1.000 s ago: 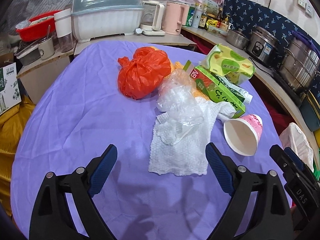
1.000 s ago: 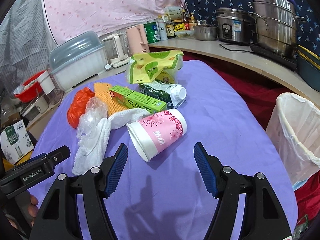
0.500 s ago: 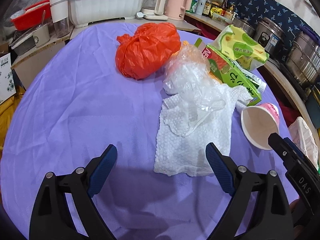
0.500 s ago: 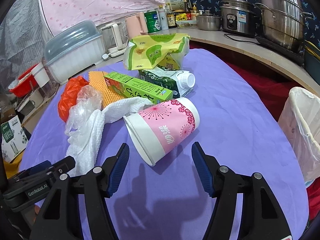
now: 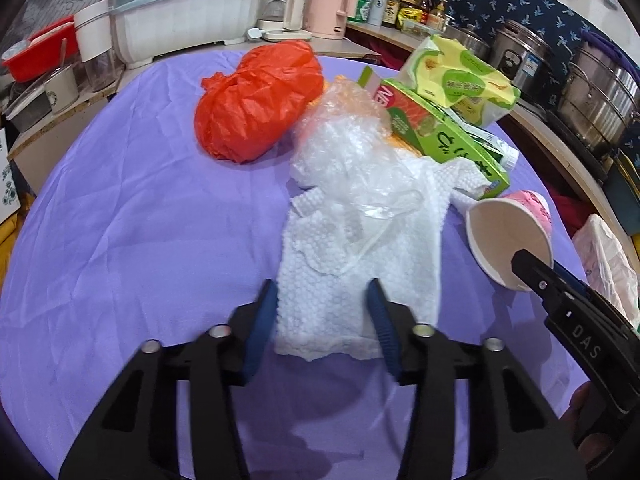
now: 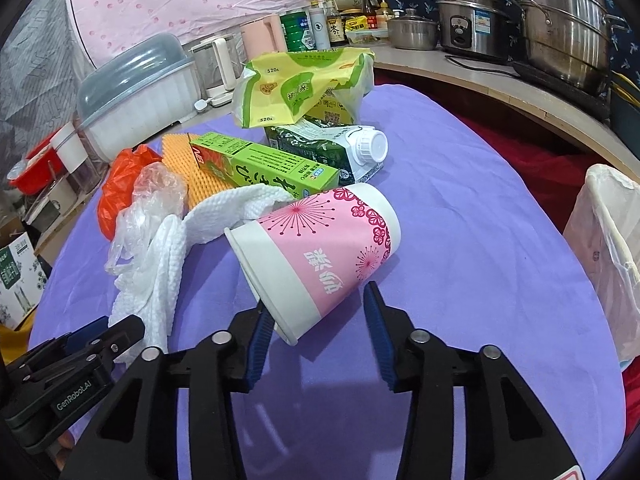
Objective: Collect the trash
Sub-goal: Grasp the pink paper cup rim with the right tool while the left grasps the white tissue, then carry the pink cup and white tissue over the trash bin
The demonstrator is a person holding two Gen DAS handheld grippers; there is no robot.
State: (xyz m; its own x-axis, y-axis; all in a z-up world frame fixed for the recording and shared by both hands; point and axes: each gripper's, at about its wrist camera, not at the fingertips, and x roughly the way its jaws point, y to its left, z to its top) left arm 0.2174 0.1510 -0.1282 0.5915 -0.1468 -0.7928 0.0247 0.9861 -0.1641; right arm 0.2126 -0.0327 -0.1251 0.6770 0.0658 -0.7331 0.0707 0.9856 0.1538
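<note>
The left tongs reach low and level over the purple counter, their blue pads part-spread around the near edge of one white paper towel; whether they touch it cannot be told. One red bag lies ahead to their left, one clear plastic wrap straight ahead. The right tongs also sit low, spread around the rim end of one pink paper cup lying on its side, the left pad at the rim. Beyond it lie one green box, one carton, one yellow-green packet. One lined bin stands to their right.
</note>
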